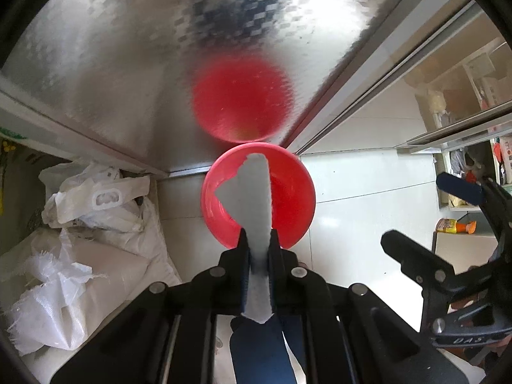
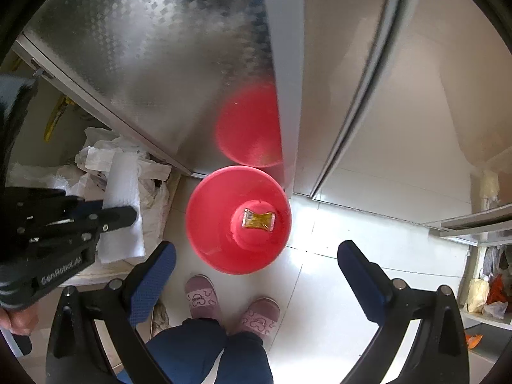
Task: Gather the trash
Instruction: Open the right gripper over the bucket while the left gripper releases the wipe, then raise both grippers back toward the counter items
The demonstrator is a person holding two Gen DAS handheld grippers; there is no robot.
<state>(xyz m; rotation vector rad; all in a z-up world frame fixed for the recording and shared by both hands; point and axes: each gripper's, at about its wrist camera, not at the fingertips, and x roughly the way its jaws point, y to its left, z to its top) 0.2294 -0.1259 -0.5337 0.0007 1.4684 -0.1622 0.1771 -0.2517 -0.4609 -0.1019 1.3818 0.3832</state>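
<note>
At frame centre: we see the red bin (image 2: 238,220) holding a yellow sachet (image 2: 258,219).
Left gripper (image 1: 258,243): clamped on a white foam strip (image 1: 260,192) above the bin.
Right gripper (image 2: 256,256): jaws wide apart, nothing between.

Both wrist views: looking steeply down at floor.
Left sits close above red bucket (image 1: 257,198); right higher, further back; shared: bucket, steel cabinet (image 2: 153,57), white tiles.
</note>
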